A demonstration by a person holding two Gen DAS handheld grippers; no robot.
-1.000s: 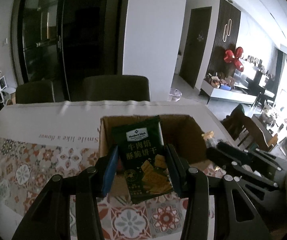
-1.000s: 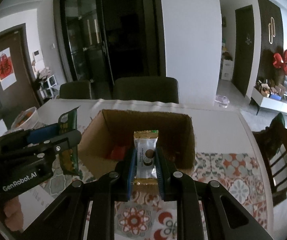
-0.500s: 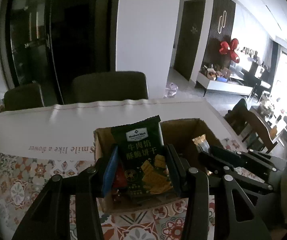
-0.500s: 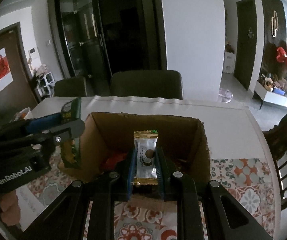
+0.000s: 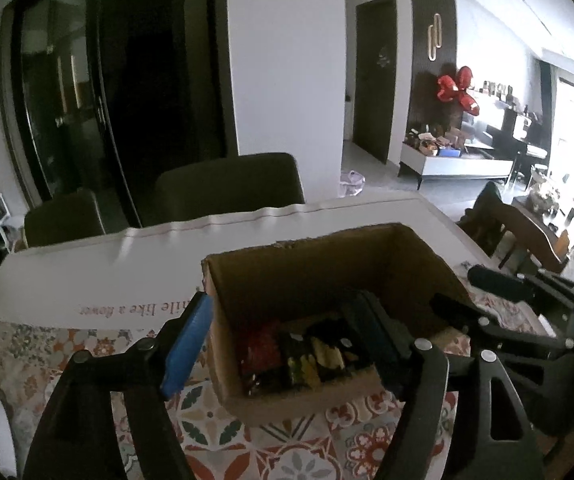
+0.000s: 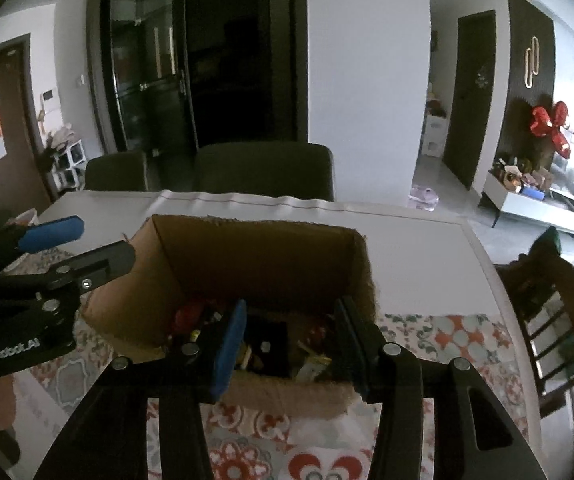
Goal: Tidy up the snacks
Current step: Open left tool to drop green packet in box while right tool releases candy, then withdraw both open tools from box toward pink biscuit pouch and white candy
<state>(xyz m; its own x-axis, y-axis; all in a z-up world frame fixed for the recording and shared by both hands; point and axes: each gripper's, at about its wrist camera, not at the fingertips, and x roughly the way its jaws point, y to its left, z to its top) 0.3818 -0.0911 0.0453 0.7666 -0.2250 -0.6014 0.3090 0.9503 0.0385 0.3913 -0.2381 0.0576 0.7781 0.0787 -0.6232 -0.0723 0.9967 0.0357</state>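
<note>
Both drops done. Half a second ago the left claw point(image 5: 283, 344) was clamped on the green cracker bag and the right claw point(image 6: 289, 344) on the small white-and-gold snack packet, both poised over the cardboard box point(image 5: 327, 264). Now both claws are released, jaws spread wide, nothing between them.

- Left wrist view: claw straddles the box's left wall, blue pad point(image 5: 187, 346) outside at 9 o'clock, the other finger inside. Snack pile point(image 5: 307, 354) on the box floor at 6 o'clock of the opening: red wrapper on the left, dark packs with yellow print beside it. The green bag looks to be among the dark packs, but it's too dim to single out.
- Right wrist view: claw hangs over the near rim. A dark pack point(image 6: 267, 346) lies flat between the fingers, gold-edged wrapper point(image 6: 313, 364) at 4 o'clock of it, red wrapper point(image 6: 191, 314) at 10 o'clock. Can't tell which one is the packet just let go.
- Patterned tabletop point(image 6: 439, 340) around the box shows no loose snacks in either view.

My read: this pair is stowed; next is pulling both claws clear of the box walls and fetching more, if any remain out of frame. Risk is snagging the left wall on retract.
</note>
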